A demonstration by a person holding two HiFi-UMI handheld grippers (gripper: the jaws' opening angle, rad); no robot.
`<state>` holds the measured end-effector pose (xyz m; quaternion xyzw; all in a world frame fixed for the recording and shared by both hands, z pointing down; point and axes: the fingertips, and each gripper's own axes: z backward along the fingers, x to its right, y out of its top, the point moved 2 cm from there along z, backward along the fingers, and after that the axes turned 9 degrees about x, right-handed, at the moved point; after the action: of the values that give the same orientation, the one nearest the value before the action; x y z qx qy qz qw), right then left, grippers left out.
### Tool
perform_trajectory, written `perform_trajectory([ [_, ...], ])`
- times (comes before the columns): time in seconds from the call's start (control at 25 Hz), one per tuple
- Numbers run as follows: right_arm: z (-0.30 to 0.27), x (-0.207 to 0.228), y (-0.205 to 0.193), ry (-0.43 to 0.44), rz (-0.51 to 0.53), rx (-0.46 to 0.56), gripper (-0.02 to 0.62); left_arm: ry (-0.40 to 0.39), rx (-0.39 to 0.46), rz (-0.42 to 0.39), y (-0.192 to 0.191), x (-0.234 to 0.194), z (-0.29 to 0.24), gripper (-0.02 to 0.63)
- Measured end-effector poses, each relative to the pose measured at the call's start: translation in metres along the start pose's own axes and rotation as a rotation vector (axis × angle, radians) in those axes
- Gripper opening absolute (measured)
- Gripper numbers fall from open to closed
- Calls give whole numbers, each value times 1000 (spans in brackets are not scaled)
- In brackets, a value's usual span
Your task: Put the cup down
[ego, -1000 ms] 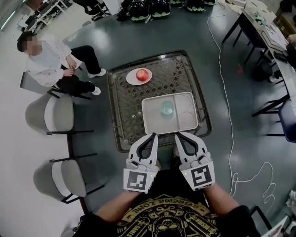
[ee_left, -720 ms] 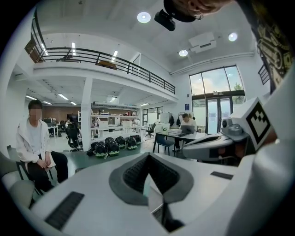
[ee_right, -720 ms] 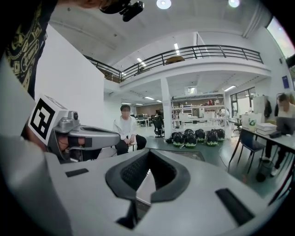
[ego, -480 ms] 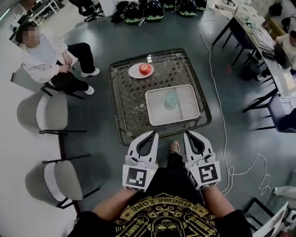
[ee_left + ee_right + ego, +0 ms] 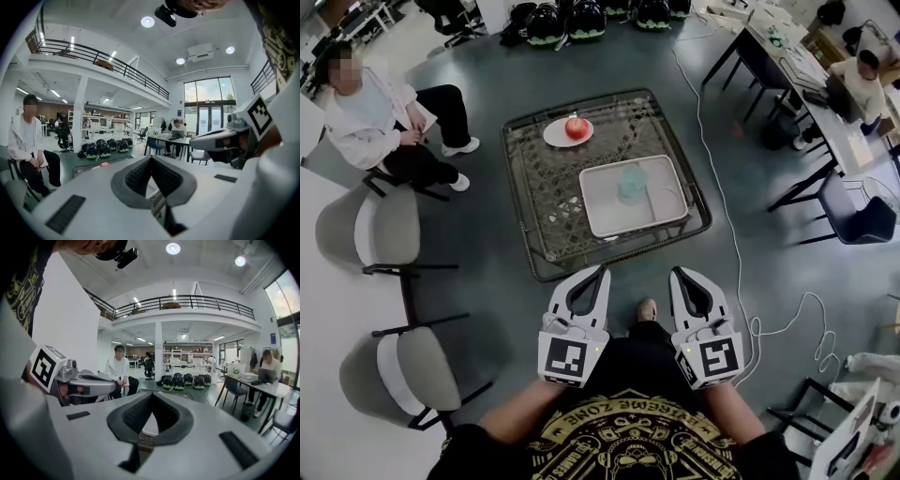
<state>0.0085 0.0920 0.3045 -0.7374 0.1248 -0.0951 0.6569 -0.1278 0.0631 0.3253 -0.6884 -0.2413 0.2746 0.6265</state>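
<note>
A pale green translucent cup [image 5: 631, 184] stands upright in a white tray [image 5: 600, 214] on the low glass table [image 5: 534, 234]. Nothing holds it. Both grippers are held close to my body, well short of the table's near edge. My left gripper [image 5: 601, 271] is shut and empty; in its own view the left gripper [image 5: 151, 160] has its jaws meeting at the tips. My right gripper [image 5: 676, 273] is also shut and empty, and the right gripper [image 5: 152, 397] shows the same in its own view. They sit side by side and point toward the table.
A red apple [image 5: 576, 127] lies on a white plate [image 5: 555, 137] at the table's far side. A person [image 5: 380, 117] sits at the left beside two empty chairs [image 5: 370, 234]. A white cable [image 5: 727, 234] runs over the floor on the right, near desks [image 5: 787, 66].
The table with tray and cup has slid farther from me and up-left in the head view, as I back away. Both grippers stay shut and empty in front of my body.
</note>
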Motion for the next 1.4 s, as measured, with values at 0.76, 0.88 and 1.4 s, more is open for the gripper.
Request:
perform_trajectory([
  [0.76, 85, 51, -34, 73, -92, 37, 6, 91, -33, -54, 2, 111, -2, 0],
  [0.88, 94, 57, -37, 117, -108, 45, 6, 121, -29, -65, 2, 127, -3, 0],
  [1.4, 111, 68, -20, 34, -74, 30, 5, 68, -16, -94, 3, 144, -6, 0],
])
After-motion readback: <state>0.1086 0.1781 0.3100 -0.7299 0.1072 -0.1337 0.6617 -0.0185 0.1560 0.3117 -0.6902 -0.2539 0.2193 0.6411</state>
